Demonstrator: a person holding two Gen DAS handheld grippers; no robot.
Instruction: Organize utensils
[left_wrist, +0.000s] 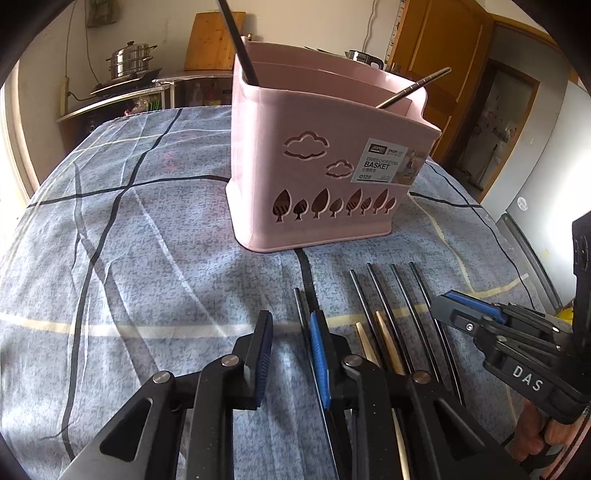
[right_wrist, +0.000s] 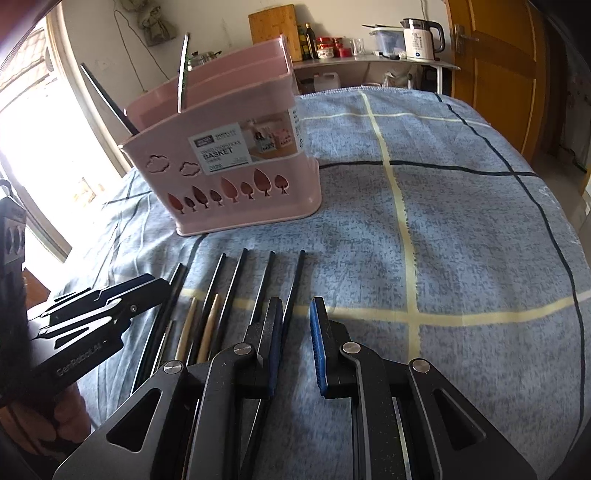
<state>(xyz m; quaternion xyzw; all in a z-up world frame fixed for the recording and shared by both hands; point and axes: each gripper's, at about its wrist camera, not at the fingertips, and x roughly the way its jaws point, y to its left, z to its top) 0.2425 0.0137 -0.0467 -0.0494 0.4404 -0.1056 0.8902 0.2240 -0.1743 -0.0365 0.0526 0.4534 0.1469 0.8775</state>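
A pink chopstick basket (left_wrist: 325, 173) stands on the blue checked cloth; it also shows in the right wrist view (right_wrist: 236, 162). It holds one black chopstick (left_wrist: 240, 48) and one metal chopstick (left_wrist: 413, 88). Several black chopsticks (left_wrist: 399, 306) and two wooden ones (left_wrist: 384, 336) lie side by side in front of it, also in the right wrist view (right_wrist: 236, 295). My left gripper (left_wrist: 290, 354) is open and empty, low over the leftmost chopstick. My right gripper (right_wrist: 297, 343) is open and empty over the rightmost chopstick.
The table's cloth (right_wrist: 461, 229) spreads wide to the right of the basket. A counter behind holds a steel pot (left_wrist: 129, 61), a kettle (right_wrist: 419, 38) and bottles. A wooden door (right_wrist: 495, 66) stands at the right.
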